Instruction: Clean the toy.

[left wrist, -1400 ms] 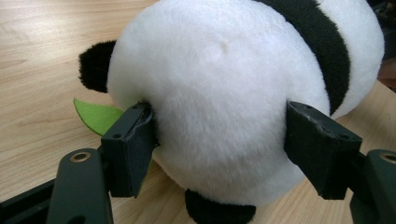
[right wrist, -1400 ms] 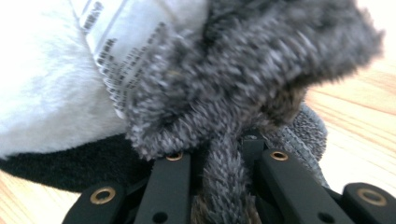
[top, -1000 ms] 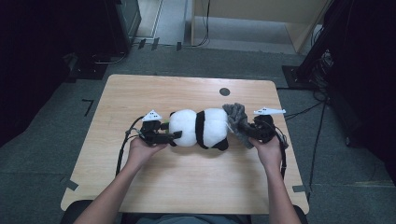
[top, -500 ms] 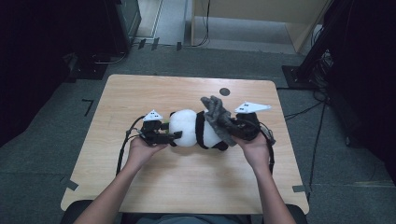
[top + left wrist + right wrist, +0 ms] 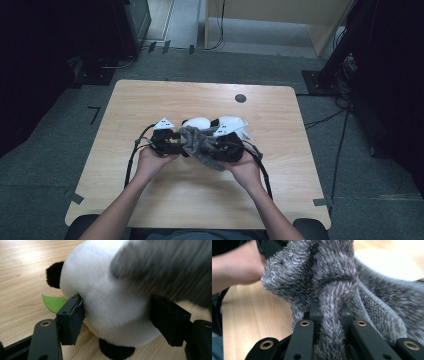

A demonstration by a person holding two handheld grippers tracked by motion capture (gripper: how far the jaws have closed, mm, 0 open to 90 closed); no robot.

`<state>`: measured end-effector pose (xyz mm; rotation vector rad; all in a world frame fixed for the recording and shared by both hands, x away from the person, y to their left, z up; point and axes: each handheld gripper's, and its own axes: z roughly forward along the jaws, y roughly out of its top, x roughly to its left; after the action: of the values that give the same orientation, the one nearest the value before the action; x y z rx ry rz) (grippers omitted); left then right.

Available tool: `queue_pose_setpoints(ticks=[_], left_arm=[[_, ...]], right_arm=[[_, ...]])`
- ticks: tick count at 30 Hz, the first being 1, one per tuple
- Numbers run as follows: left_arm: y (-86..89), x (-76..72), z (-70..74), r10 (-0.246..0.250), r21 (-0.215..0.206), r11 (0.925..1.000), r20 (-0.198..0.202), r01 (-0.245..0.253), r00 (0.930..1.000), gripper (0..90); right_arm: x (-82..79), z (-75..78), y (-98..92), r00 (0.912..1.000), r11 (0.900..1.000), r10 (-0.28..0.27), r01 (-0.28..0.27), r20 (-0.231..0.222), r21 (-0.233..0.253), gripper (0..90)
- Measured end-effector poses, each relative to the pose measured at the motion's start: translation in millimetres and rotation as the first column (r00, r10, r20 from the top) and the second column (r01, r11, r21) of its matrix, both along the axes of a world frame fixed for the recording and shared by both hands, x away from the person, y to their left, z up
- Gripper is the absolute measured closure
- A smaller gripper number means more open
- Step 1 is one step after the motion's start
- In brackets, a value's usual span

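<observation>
While grey cloth (image 5: pixel 202 146) hides most of panda (image 5: pixel 107 302), left gripper (image 5: pixel 117 320) fingers clamp panda; right gripper (image 5: pixel 331 315) fingers pinch cloth.

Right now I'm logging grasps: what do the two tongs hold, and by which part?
The left tongs clamp the panda plush across its white body. The right tongs pinch a bunched fold of the grey fuzzy cloth.

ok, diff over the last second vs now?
The right gripper, shut on the grey fuzzy cloth, swung leftward across the plush panda, dragging the cloth over it toward the left gripper. The left gripper stayed put, jaws still clamped on the panda's white body. The panda sits in the same spot on the table.
</observation>
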<state>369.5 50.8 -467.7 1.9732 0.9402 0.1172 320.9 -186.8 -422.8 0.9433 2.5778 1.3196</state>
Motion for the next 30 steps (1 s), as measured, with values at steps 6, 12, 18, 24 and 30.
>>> queue_pose_setpoints(ticks=[6, 12, 18, 24, 30], left_arm=[[0.3, 0.2, -0.8, -0.007, 0.009, 0.9999, 0.004, 0.007, 1.0, 29.2], [0.9, 1.3, -1.3, -0.011, 0.008, 0.9999, 0.004, 0.011, 0.9999, 29.2], [0.4, 3.1, -0.5, -0.008, 0.003, 1.0, -0.008, 0.008, 0.9999, 29.2], [-1.0, 2.3, -0.6, -0.004, 0.008, 1.0, -0.005, 0.004, 1.0, 29.2], [-0.1, 3.3, -1.3, -0.008, 0.0, 1.0, -0.013, 0.008, 0.9999, 29.0]], right_arm=[[0.4, -26.7, 11.4, 0.9988, 0.998, 0.034, -0.036, -0.035, -0.057, 79.9], [2.3, -35.7, 2.9, 0.9979, 0.998, 0.036, -0.039, -0.053, -0.058, 79.6], [-2.7, -37.1, -12.1, 0.998, 0.996, 0.02, -0.025, -0.06, -0.09, 79.3], [-9.0, -37.4, -27.5, 0.9962, 0.996, -0.015, 0.008, -0.086, -0.091, 78.1], [-16.9, -35.7, -39.9, 0.996, 0.991, -0.044, 0.034, -0.078, -0.128, 79.0]])
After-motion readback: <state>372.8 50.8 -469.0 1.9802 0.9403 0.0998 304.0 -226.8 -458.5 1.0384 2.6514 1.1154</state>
